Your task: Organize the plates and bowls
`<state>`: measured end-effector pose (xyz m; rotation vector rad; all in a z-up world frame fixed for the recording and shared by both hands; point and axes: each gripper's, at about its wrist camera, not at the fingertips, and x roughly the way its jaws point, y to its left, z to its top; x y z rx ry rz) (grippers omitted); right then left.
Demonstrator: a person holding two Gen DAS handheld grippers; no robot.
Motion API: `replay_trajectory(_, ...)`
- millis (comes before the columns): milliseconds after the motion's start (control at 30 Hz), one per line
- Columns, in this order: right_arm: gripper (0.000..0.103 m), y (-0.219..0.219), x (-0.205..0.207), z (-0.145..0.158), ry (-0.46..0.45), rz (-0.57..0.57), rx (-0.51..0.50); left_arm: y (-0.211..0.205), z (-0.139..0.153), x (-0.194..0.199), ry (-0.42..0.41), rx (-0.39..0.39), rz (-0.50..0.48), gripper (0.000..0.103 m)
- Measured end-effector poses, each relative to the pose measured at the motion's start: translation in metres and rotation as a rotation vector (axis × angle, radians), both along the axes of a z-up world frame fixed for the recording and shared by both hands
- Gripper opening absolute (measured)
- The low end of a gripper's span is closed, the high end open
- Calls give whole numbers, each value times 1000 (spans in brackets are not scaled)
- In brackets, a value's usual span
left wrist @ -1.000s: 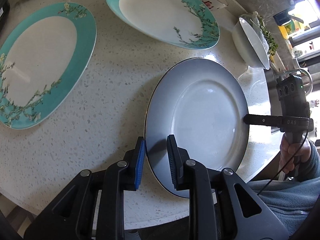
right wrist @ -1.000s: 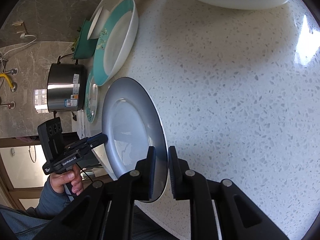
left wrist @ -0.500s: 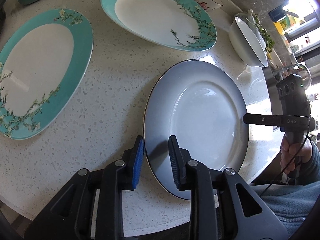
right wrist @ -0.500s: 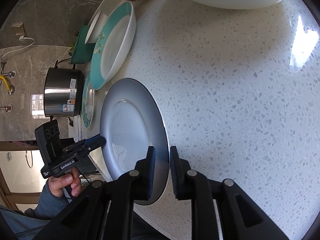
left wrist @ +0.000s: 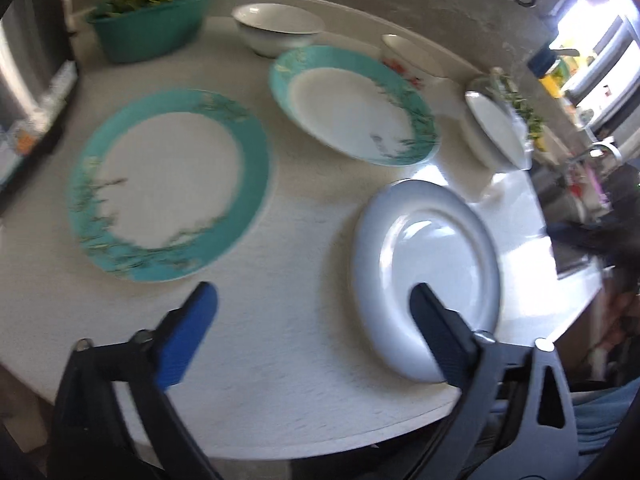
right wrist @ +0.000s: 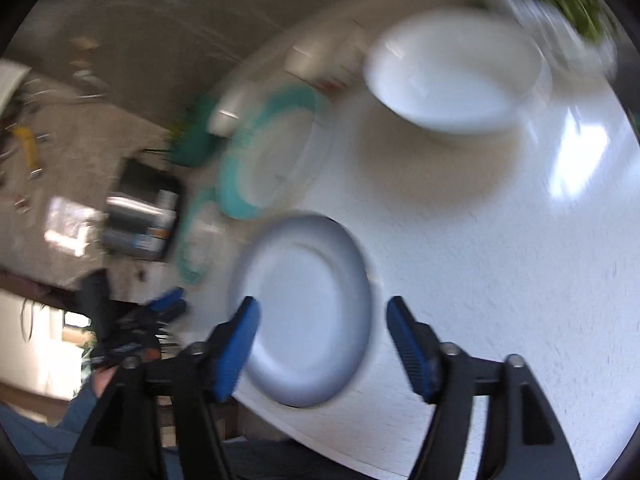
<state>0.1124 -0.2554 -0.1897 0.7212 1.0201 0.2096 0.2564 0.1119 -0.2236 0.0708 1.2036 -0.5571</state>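
The grey-blue plate [left wrist: 428, 276] lies flat on the white speckled counter [left wrist: 300, 248] near its front edge. My left gripper [left wrist: 312, 300] hovers above the counter with its jaws opening wide. Its right finger [left wrist: 436, 328] overlaps the plate's near rim without pressing on it. In the right wrist view my right gripper [right wrist: 323, 308] hangs over the same plate [right wrist: 308, 312], jaws opening, with the pads clear of the rim. Two teal-rimmed plates [left wrist: 168, 184] [left wrist: 352, 104] lie further back. Both views are blurred by motion.
At the back stand a white bowl [left wrist: 278, 26], a floral bowl [left wrist: 412, 58] and a green basin of greens [left wrist: 152, 16]. Another white bowl [right wrist: 452, 76] sits at the right. A steel pot [right wrist: 140, 216] stands past the counter's left end. The counter edge curves close below the grey plate.
Both grippers were shut on opposite rims of the grey plate; both have let go, opened wide and risen. The plate now rests on the counter.
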Motion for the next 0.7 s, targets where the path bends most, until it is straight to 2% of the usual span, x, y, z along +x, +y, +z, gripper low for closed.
replay_trajectory(33, 88, 3, 2, 7, -41, 9, 20, 6, 1, -1, 6, 20, 27, 103)
replay_trajectory(100, 90, 15, 12, 21, -173, 41, 118, 19, 9, -3, -3, 21, 89, 103)
replay_trajectory(133, 90, 23, 22, 20, -206, 60, 184, 28, 14, -4, -14, 18, 123, 103)
replay_trajectory(167, 90, 28, 28, 17, -205, 68, 215, 34, 20, -7, -35, 13, 148, 103)
replay_trajectory(233, 90, 47, 50, 6, -189, 71, 325, 46, 35, -10, -128, 28, 164, 103)
replay_trajectory(267, 90, 53, 54, 3, -192, 67, 360, 53, 44, -12, -204, 30, 180, 103)
replay_trajectory(333, 90, 70, 73, -5, -162, 39, 438, 68, 54, -8, -279, 25, 218, 103)
replay_trajectory(400, 90, 85, 85, -8, -148, 38, 435, 82, 51, 7, -244, 27, 254, 103)
replay_trajectory(467, 90, 102, 93, -7, -133, 56, 364, 94, 40, 32, -186, 31, 266, 103)
replay_trajectory(567, 90, 127, 109, -20, -98, 69, 324, 103, 23, 63, -136, 40, 209, 103)
replay_trajectory(700, 89, 149, 130, -47, -19, 3, 296, 114, 1, 100, -69, 39, 120, 103)
